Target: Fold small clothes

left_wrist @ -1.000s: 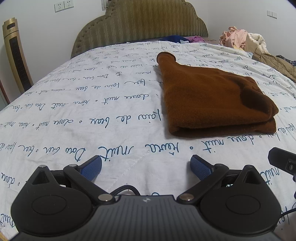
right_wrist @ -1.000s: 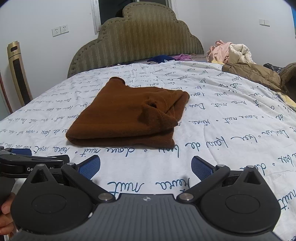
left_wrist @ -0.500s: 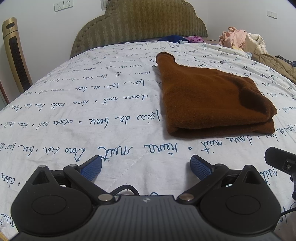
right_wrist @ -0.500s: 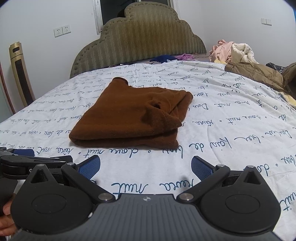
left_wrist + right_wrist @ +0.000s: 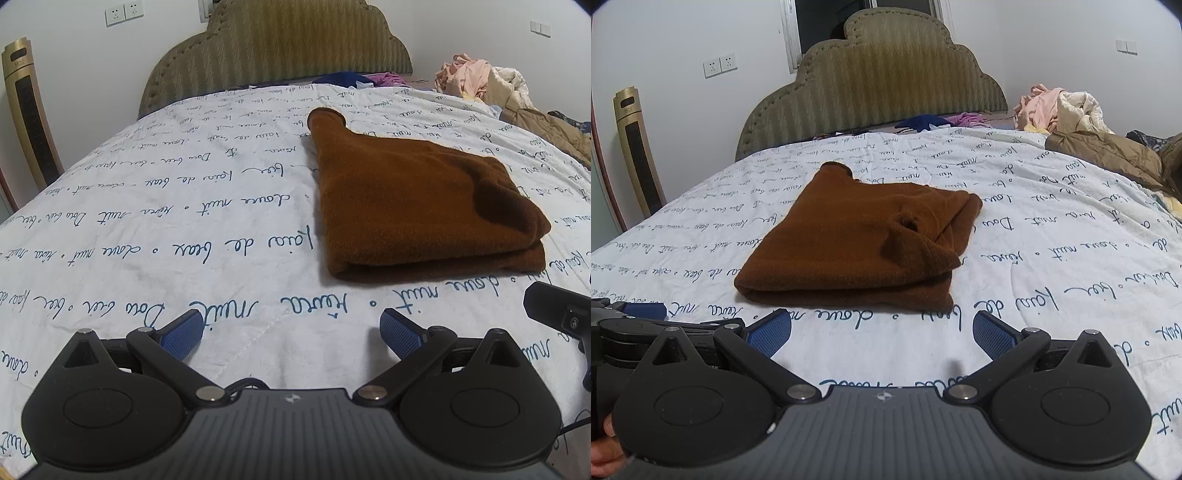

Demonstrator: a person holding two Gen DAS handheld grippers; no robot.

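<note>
We only get a sliver of the right gripper at the left wrist view's edge, its fingers cut off there. Most of the left gripper hides behind the right one in the right wrist view. A hand peeks in at the bottom-left corner, mostly out of frame. The clothes pile is too bunched to sort out. We cannot see the brown garment's underside or inner layers.
</note>
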